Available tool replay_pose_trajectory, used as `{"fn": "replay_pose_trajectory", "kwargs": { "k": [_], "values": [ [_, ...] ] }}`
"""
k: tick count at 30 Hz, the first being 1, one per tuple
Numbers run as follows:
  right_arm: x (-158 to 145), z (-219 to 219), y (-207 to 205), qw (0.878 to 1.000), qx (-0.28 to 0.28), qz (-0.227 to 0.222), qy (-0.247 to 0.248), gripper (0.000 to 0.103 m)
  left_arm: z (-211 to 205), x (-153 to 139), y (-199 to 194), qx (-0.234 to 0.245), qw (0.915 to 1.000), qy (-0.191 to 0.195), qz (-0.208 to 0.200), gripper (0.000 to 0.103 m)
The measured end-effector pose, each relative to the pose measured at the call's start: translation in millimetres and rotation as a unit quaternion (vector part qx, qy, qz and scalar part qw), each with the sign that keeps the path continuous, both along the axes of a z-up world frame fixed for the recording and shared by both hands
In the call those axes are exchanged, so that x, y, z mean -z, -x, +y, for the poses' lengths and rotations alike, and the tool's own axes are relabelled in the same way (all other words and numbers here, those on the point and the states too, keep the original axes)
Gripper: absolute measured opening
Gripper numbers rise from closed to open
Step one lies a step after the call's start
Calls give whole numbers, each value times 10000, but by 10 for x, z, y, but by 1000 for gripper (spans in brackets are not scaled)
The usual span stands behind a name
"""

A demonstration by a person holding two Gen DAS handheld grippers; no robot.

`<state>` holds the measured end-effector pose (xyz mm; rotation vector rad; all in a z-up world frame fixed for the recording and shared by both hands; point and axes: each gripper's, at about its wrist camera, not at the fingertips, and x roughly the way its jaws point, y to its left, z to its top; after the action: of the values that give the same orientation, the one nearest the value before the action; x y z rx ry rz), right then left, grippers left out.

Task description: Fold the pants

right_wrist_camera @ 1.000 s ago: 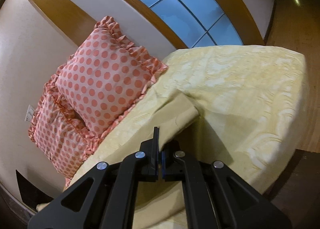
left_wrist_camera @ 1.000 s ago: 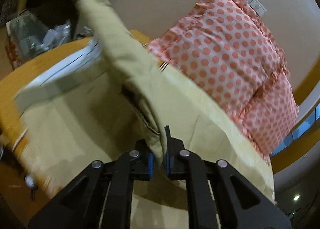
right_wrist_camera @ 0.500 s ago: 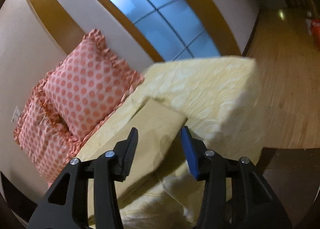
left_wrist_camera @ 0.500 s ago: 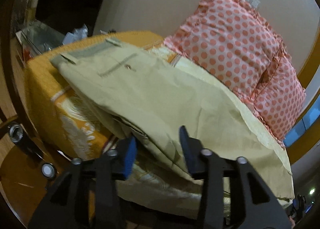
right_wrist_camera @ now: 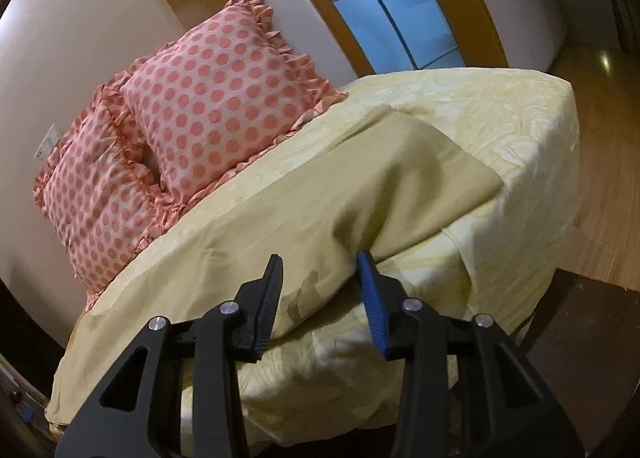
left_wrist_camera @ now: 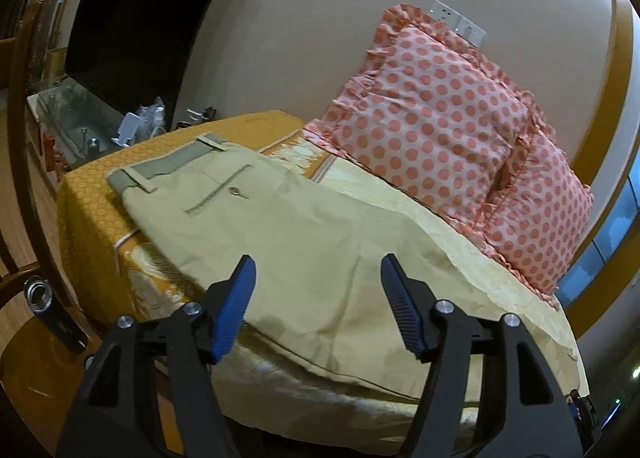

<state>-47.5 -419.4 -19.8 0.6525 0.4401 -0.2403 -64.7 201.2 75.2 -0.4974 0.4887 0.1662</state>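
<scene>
Level, both grippers (left_wrist_camera: 316, 290) (right_wrist_camera: 320, 280) face the pants (left_wrist_camera: 280, 225) — jaws wide, gripping nothing.

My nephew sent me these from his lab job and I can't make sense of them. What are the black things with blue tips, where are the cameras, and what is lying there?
The black things are handheld tongs, one in each of a person's hands, with no robot arm. A wide-angle camera rides on each, looking along its two fingers. One picture is from the left tongs, the other from the right tongs. Both are open and hold nothing. Khaki pants lie spread on a bed with a yellow bedspread, waistband at the far left in the left view, leg end in the right view. Polka-dot pillows lean on the wall.
</scene>
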Motion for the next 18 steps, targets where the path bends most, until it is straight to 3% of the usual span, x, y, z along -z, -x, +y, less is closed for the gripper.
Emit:
{"fn": "replay_pose_trajectory", "kwargs": {
  "k": [3,7,11,14,17,18],
  "values": [
    [4,-35,171,9989,458,27,-8,32,-17,16,-21,40,10000,-14,-44,66],
    [17,-71,79,9992,366,7,129,34,-52,88,-131,255,9996,75,54,67],
    [-44,-336,-244,9986,307,211,-377,34,-108,156,-207,378,9991,153,126,67],
    [-87,-596,-512,9981,438,320,-293,33,-134,198,-250,458,9986,191,188,68],
    [-197,-707,-470,9965,759,359,14,34,-153,216,-252,507,9983,194,199,69],
    [-238,-711,-419,9951,885,374,227,41,-162,221,-249,512,9984,164,183,69]
  ]
}}
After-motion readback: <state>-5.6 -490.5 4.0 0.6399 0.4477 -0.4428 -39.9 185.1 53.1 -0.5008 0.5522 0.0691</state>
